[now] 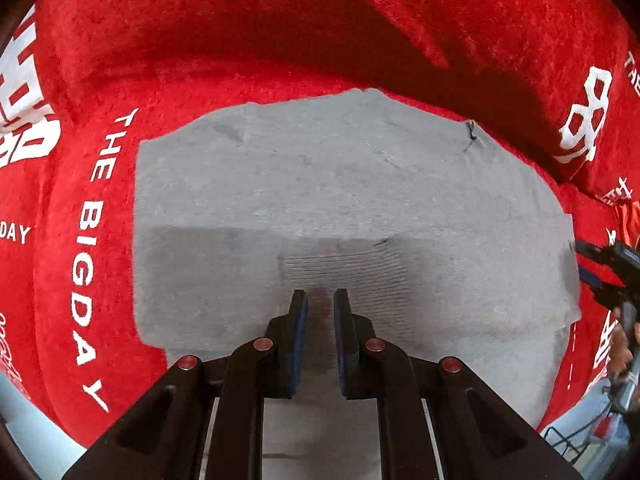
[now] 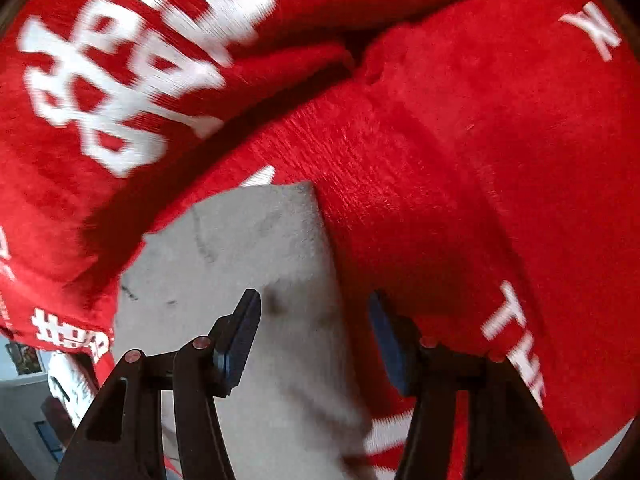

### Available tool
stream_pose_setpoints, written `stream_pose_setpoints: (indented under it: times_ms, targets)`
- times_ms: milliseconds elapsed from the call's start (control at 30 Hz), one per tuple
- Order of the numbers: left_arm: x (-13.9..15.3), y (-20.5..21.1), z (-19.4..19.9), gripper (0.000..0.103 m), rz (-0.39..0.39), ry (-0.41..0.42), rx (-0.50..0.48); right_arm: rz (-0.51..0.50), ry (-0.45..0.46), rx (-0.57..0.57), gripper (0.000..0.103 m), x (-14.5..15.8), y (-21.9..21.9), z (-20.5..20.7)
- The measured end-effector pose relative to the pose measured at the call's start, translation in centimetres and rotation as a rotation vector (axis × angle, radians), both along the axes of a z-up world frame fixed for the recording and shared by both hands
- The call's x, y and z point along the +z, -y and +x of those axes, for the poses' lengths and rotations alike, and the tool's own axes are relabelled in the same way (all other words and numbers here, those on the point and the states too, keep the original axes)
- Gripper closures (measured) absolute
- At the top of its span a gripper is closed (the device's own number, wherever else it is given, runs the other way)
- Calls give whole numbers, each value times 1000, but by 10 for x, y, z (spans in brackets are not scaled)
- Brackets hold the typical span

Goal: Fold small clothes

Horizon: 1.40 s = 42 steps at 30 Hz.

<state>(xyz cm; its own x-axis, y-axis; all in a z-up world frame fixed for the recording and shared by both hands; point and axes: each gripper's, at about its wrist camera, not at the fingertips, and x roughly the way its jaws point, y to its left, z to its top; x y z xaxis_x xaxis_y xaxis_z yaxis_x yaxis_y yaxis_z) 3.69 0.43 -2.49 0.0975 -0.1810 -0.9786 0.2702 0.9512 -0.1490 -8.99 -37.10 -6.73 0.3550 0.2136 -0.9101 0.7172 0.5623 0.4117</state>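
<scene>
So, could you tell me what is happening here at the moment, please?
A person holding a gripper in each hand is folding a small grey knit garment that lies on a red plush cover printed with white lettering. The left gripper hangs over the garment's ribbed part, its jaws only slightly apart and nothing visibly between them. The right gripper is wide open over the garment's edge, gripping nothing. The garment looks partly folded.

Garment (image 1: 340, 200), plain light grey knit with a ribbed patch and a small dark thread mark, on a plush bright red cover (image 1: 280, 40) printed in white with "THE BIG DAY" lettering and block characters; tools black with dark blue pads (image 2: 244, 332).
</scene>
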Motion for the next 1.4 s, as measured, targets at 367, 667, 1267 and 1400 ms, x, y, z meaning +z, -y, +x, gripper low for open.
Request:
stream_pose_setpoints:
  times_ms: [367, 667, 1267, 1400]
  targets:
    - [-15, 10, 15, 89, 74, 0, 11, -35, -13, -109, 96, -1, 25, -9]
    - [14, -7, 12, 89, 53, 38, 0, -69, -11, 50, 96, 46, -4, -22]
    - [3, -16, -9, 89, 151, 0, 22, -36, -93, 234, 96, 43, -12, -68]
    - [11, -17, -20, 89, 155, -7, 17, -28, -112, 239, 95, 45, -16, -65]
